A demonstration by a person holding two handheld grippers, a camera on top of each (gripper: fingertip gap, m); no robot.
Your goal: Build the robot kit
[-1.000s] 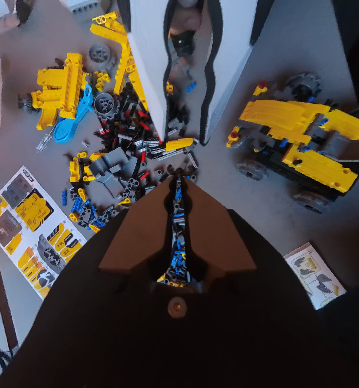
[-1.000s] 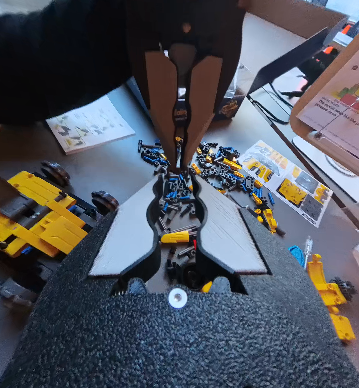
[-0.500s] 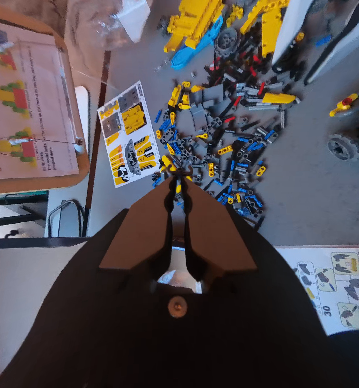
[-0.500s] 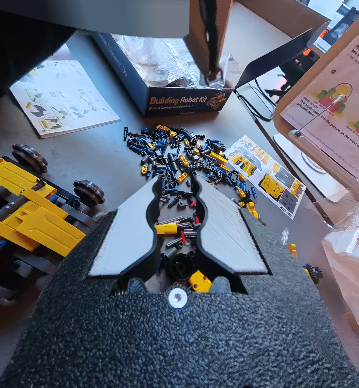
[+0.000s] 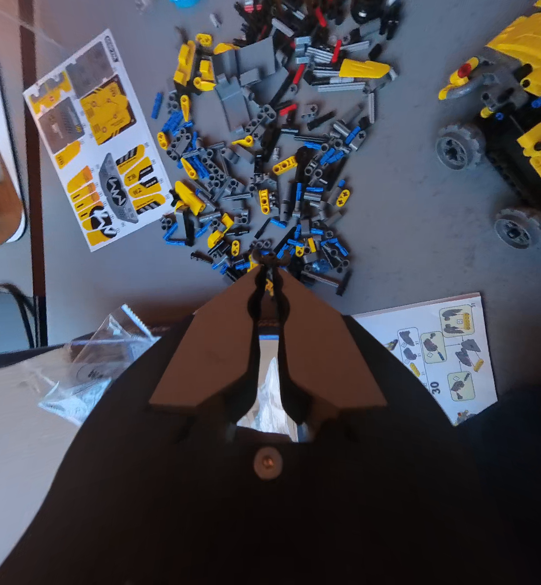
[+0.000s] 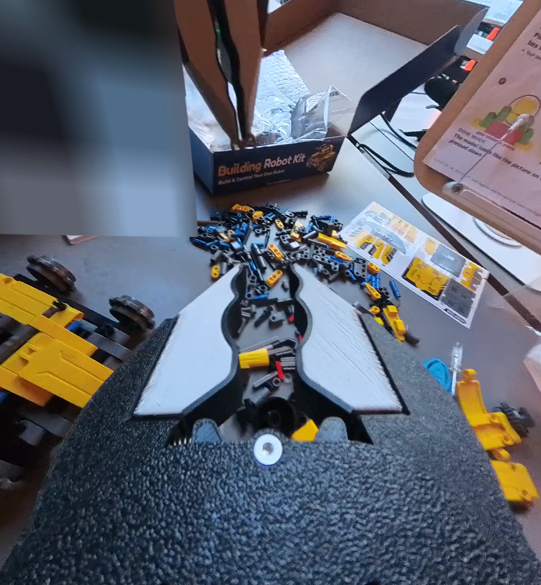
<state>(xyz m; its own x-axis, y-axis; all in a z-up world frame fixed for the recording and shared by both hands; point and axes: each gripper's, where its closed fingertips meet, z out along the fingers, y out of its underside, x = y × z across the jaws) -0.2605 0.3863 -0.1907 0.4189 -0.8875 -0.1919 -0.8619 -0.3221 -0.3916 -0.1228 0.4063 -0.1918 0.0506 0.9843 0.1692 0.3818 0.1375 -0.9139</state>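
- Brown fingers of the left gripper [image 5: 268,269] clenched on a small black part [image 5: 267,258], tips nearly touching; part pinched at the very tips. Its exact shape is too small to tell.
- Seen from the right wrist view, the left gripper [image 6: 243,144] hangs with its tips over the open top of a dark blue box [image 6: 264,164], just above the box's near wall; crumpled clear plastic bags [image 6: 281,104] fill the box.
- Grey bench [image 5: 405,228] carries a scatter of loose parts [image 5: 262,164], black, blue, grey, yellow and a few red, spread across its middle.
- Right gripper [image 6: 265,272], light grey fingers with black edges, released: a wide gap between them, nothing held. It hovers over the near side of the loose parts [image 6: 278,253]; a yellow piece [image 6: 254,357] and a small red pin show through the gap.
- Sticker sheet [image 5: 95,139], yellow, grey and black, lies flat just beside the scatter, toward the bench edge.
- Half-built yellow vehicle [image 5: 522,126] with grey wheels stands well apart on the other side of the scatter.
- Open instruction booklet [image 5: 437,354] lies flat beside the box.
- Yellow sub-assembly [image 6: 490,433] and a blue piece [image 6: 437,373] lie close to the right gripper's side.
- Wooden board [image 6: 500,104] with a printed sheet stands tilted beyond the sticker sheet [image 6: 418,262].
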